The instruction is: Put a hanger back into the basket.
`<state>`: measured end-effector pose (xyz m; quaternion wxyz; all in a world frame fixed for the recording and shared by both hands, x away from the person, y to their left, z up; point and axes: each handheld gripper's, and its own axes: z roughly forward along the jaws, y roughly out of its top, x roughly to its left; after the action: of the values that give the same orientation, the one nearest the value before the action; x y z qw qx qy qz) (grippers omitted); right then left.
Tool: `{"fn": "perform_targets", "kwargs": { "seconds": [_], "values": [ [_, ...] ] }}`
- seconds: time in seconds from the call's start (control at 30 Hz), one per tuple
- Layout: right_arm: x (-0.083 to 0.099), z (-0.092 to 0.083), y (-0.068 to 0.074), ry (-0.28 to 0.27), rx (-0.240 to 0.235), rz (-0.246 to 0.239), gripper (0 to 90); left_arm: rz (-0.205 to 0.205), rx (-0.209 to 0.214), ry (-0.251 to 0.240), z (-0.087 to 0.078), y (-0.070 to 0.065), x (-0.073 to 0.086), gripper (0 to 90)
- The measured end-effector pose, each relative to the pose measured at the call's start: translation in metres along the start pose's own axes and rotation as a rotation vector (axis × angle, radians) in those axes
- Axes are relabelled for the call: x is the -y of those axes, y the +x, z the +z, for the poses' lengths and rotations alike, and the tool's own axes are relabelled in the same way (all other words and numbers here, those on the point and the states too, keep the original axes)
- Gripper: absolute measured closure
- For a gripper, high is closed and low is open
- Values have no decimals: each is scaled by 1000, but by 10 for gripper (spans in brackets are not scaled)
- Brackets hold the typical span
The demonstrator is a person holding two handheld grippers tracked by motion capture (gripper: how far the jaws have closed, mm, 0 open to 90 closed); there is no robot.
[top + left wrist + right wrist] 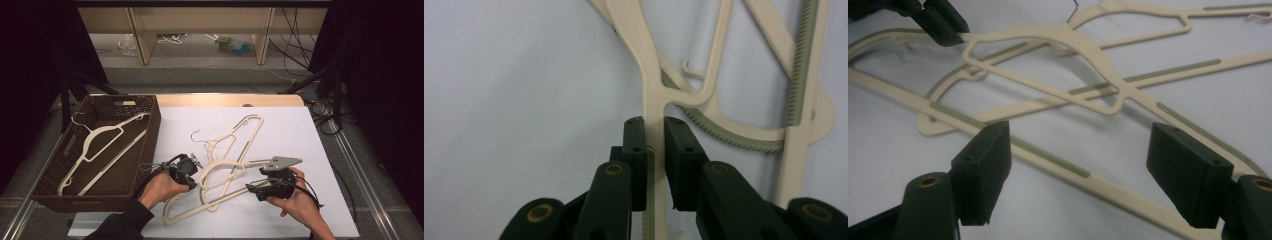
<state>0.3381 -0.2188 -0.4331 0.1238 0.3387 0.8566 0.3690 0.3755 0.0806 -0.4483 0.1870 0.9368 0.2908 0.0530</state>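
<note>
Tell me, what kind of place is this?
Probably a lab or test room, not a home: a white-topped table ringed by black curtains, loose cables on the floor, and cream hangers beside a wicker basket.

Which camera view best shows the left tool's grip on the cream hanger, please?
The left gripper view: the left tool pinches the cream hanger close up. The high view shows that tool small, its jaws unclear. The right gripper view shows its tip on the hanger.

Left gripper (192,172) clamped, right gripper (250,188) agape
</note>
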Motion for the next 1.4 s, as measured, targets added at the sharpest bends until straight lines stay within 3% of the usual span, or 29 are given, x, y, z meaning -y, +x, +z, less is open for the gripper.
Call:
{"fn": "perform_targets", "kwargs": {
  "seconds": [0.27, 0.37, 0.5, 0.67, 0.77, 0.8, 0.9, 1.03, 1.07, 1.4],
  "values": [
    [-16, 4, -13, -65, -12, -39, 307, 38, -25, -60, -15, -11, 0, 801],
    [-21, 11, -17, -60, -11, -53, 309, 49, -28, -59, -17, -12, 1, 800],
    [-33, 35, -23, -29, -23, -100, 338, 48, -36, -75, -18, -16, 1, 801],
    [-40, 56, -28, 20, -24, -151, 374, 76, -36, -74, -22, -17, 2, 800],
    [-42, 60, -28, 34, -37, -166, 401, 69, -36, -83, -22, -18, 2, 800],
    [-45, 64, -28, 52, -52, -192, 420, 82, -42, -78, -23, -19, 2, 800],
    [-46, 72, -27, 74, -54, -192, 439, 70, -43, -90, -24, -21, 2, 800],
    [-47, 81, -26, 105, -67, -206, 455, 85, -44, -83, -25, -21, 1, 800],
    [-48, 86, -25, 121, -75, -220, 482, 71, -46, -87, -24, -23, 2, 800],
    [-47, 92, -27, 163, -103, -276, 623, 83, -45, -91, -25, -24, 2, 800]
  ]
}}
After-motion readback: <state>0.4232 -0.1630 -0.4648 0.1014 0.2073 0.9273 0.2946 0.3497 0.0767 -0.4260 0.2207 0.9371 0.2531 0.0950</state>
